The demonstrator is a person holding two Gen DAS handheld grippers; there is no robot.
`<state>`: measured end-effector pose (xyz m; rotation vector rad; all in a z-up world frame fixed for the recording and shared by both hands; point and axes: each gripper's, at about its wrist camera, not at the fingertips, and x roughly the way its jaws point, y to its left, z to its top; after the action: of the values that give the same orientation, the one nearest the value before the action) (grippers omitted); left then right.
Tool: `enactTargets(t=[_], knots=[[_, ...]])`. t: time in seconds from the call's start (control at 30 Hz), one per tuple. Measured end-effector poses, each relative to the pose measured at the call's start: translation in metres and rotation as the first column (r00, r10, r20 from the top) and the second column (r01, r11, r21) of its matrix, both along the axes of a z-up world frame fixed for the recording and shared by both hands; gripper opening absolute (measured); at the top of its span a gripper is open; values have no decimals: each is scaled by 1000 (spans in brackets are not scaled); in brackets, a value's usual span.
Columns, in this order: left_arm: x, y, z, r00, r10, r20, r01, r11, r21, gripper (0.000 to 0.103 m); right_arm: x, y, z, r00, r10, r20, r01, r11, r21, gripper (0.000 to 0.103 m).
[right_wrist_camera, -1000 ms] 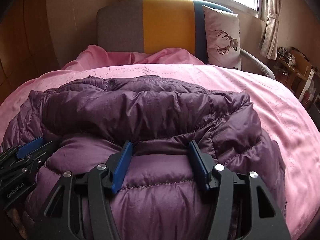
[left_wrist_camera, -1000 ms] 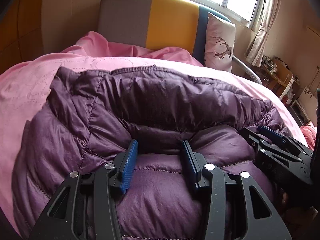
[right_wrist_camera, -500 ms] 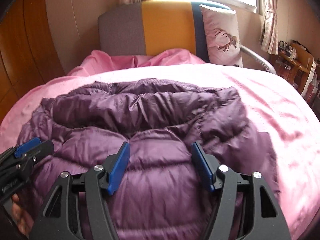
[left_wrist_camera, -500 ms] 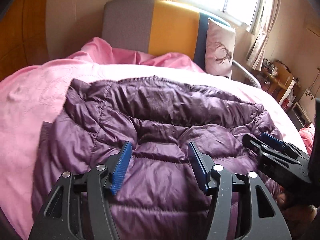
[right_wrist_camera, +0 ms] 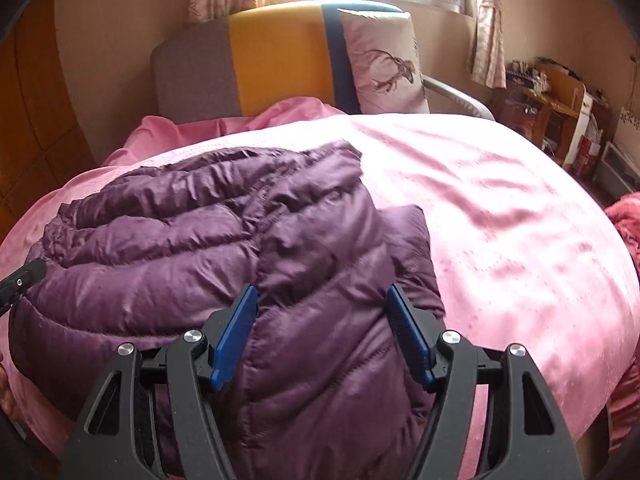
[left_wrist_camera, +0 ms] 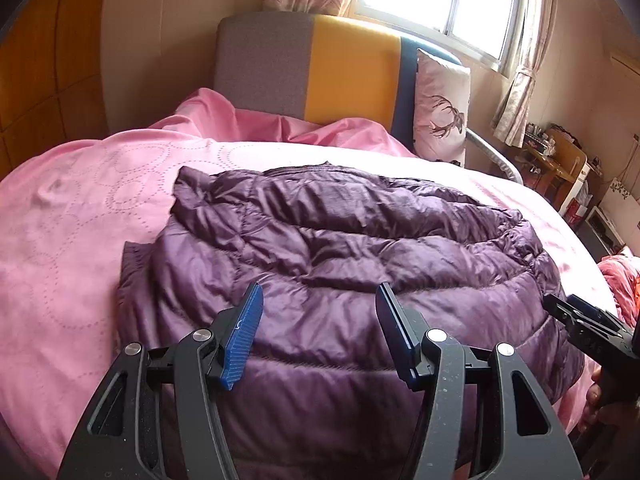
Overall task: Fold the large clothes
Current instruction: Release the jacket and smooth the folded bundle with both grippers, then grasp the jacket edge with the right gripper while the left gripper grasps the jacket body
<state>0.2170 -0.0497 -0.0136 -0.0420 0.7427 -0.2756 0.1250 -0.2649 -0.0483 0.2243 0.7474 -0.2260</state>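
Observation:
A purple quilted down jacket (left_wrist_camera: 340, 248) lies folded in a thick bundle on the pink bed cover (left_wrist_camera: 80, 232). It also shows in the right wrist view (right_wrist_camera: 200, 240). My left gripper (left_wrist_camera: 318, 312) is open and empty, raised over the near edge of the jacket. My right gripper (right_wrist_camera: 322, 308) is open and empty, over the jacket's right part. The right gripper shows at the right edge of the left wrist view (left_wrist_camera: 584, 324). A tip of the left gripper shows at the left edge of the right wrist view (right_wrist_camera: 20, 280).
A grey, yellow and blue headboard (left_wrist_camera: 320, 68) stands at the far end with a deer-print pillow (left_wrist_camera: 440, 108) against it. A wooden shelf with clutter (right_wrist_camera: 552, 96) stands to the right. Wooden wall panels (left_wrist_camera: 40, 80) run on the left. A red cloth (right_wrist_camera: 628, 220) lies at the right edge.
Both grippers have let go of the jacket's fold, opened wider and pulled back and up. The jacket now lies lower on the bed. The right wrist view has turned to the right.

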Motion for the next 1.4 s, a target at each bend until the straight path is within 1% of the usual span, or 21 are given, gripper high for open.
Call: enactTargets(t=[0.07, 0.2, 0.27, 0.33, 0.4, 0.53, 0.63, 0.67, 0.73, 0.77, 0.8, 0.87, 0.93, 1.03, 1.1, 1.17, 1.2, 1.27, 1.33, 1.4], knots=[[-1, 7, -2, 1000, 16, -5, -16, 1000, 5, 57, -6, -6, -6, 1000, -15, -11, 16, 1000, 20, 72], [0, 35, -8, 996, 89, -14, -89, 996, -4, 58, -9, -14, -17, 999, -28, -35, 31, 997, 64, 73], [2, 49, -13, 992, 121, -31, -121, 993, -5, 57, -10, -16, -21, 999, -33, -41, 36, 997, 72, 74], [3, 66, -22, 988, 146, -52, -147, 989, -23, 58, -10, -16, -23, 999, -34, -42, 37, 996, 79, 75], [6, 76, -31, 988, 131, -75, -135, 990, -49, 60, -9, -19, -26, 999, -30, -41, 33, 995, 93, 77], [11, 75, -47, 988, 119, -100, -124, 991, -45, 60, -11, -22, -27, 999, -28, -43, 33, 991, 127, 79], [12, 74, -38, 982, 145, -119, -153, 987, -55, 60, -12, -25, -23, 999, -22, -44, 28, 990, 138, 82], [10, 74, -34, 981, 156, -114, -162, 985, -51, 60, -14, -27, -22, 999, -24, -43, 30, 989, 145, 84], [1, 71, -20, 982, 174, -73, -178, 983, -50, 60, -20, -32, -15, 999, -39, -35, 44, 986, 160, 93], [-4, 69, -14, 984, 170, -53, -173, 983, -55, 60, -25, -34, -13, 998, -56, -31, 61, 985, 164, 98], [-11, 65, -5, 987, 159, -19, -160, 985, -62, 60, -31, -39, -11, 997, -78, -23, 81, 981, 175, 98], [-17, 57, 5, 992, 127, 11, -126, 989, -83, 60, -42, -49, -11, 995, -96, -12, 96, 970, 225, 99], [-20, 44, 14, 997, 69, 27, -65, 992, -105, 60, -49, -59, -16, 996, -91, -13, 91, 952, 292, 99], [-14, 21, 14, 1000, -3, -1, 3, 992, -124, 60, -55, -70, -24, 997, -73, -4, 69, 918, 391, 99], [-7, 4, 10, 999, -37, -37, 32, 990, -135, 55, -58, -72, -26, 998, -57, 14, 46, 905, 423, 99], [1, -8, 4, 996, -54, -65, 45, 991, -126, 54, -59, -72, -26, 999, -32, 30, 15, 890, 456, 99], [3, -14, 2, 995, -65, -76, 55, 991, -121, 50, -60, -72, -27, 999, -20, 35, 2, 883, 468, 100], [6, -25, -4, 993, -74, -93, 64, 993, -98, 50, -58, -70, -29, 999, 8, 42, -28, 865, 500, 99], [9, -33, -8, 992, -84, -92, 77, 994, -77, 50, -54, -65, -30, 999, 17, 45, -38, 859, 510, 98], [11, -41, -12, 992, -91, -90, 88, 995, -43, 50, -52, -61, -31, 999, 24, 45, -44, 856, 514, 92]])
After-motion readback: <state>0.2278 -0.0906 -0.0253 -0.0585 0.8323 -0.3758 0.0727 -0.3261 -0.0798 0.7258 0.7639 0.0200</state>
